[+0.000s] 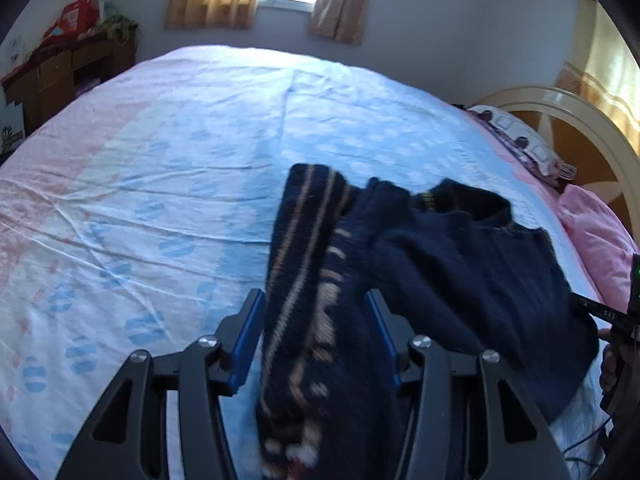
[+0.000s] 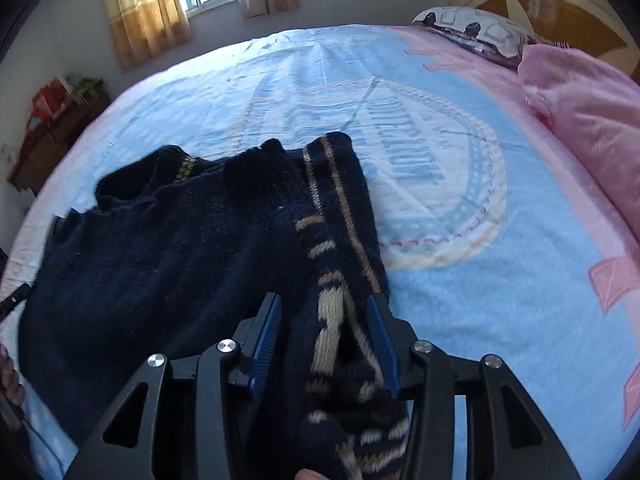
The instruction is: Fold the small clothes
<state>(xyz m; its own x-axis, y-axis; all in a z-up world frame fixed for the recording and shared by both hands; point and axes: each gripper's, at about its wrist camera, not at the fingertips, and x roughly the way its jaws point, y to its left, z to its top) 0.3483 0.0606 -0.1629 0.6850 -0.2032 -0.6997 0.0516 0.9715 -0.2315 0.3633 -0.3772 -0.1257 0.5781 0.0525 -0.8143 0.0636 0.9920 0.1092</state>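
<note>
Basically a dark navy knit sweater lies on the bed sheet, toward the near edge, its body spread flat and each patterned sleeve with tan stripes folded in over it, collar at the far end. Left gripper sits low over one striped sleeve; jaws stand part open with the sleeve running between them, blue pads look clear of the knit on both sides, so nothing is clamped as far as I can tell. Right gripper is the same story over the other sleeve: jaws part open, fabric between them; the right pad sits close to the knit, though contact is unclear from the blur. A pink pillow and a patterned pillow are at the headboard end, well apart from the garment. Handling call: thick wool knit, soft and floppy, moderately heavy for small clothing, grippy rather than slippery, not fragile but stretches if dragged. Best hold is probably the hem corners or the shoulder seams, pinching a double layer so the fold carries over evenly; a pinch on a single loose layer would likely just pull the sleeve out of place.
</note>
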